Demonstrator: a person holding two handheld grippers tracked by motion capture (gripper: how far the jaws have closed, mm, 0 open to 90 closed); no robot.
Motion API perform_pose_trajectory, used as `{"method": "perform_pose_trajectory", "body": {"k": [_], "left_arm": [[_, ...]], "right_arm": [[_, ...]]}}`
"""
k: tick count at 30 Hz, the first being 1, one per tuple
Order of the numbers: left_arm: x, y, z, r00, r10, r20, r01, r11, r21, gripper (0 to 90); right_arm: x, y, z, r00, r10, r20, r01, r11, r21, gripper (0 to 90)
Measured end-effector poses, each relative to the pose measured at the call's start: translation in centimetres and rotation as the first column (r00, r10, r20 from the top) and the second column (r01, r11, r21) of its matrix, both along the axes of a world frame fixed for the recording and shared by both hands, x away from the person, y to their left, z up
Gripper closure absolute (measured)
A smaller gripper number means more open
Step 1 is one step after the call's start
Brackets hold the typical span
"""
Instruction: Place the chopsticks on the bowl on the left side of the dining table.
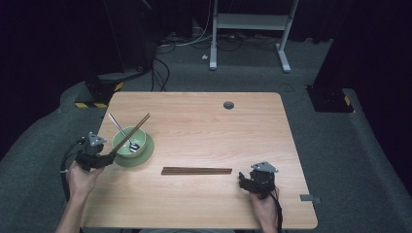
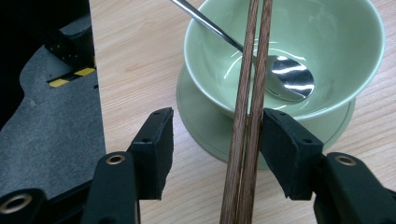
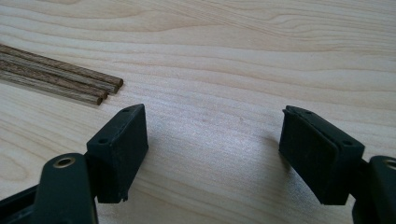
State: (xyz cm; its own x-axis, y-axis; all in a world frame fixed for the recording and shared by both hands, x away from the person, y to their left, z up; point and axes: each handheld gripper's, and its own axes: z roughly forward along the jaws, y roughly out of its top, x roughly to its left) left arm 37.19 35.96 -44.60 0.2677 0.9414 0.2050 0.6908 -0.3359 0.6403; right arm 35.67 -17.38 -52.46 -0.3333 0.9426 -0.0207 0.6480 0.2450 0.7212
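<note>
1. Your right gripper [image 1: 248,182], near the worktop's [image 1: 204,116] front right corner, stands with jaws wide and empty, beside the slim brown wooden sticks [image 1: 197,171].
2. Your left gripper's [image 2: 215,140] jaws gape; the chopstick pair [image 2: 247,116] merely leans on one pad. Nudge it and the pair could roll off the glossy green bowl [image 2: 336,51], rattling the steel spoon [image 2: 285,77].
</note>
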Motion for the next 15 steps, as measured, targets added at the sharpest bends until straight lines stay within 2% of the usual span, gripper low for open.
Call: {"method": "perform_pose_trajectory", "body": {"k": [15], "left_arm": [[0.26,1.05,0.14,0.9995,0.032,-0.006,-0.032,0.9995,-0.004,42.1]], "right_arm": [[-0.01,0.01,0.00,1.0000,-0.001,0.000,0.001,1.000,0.000,23.1]]}}
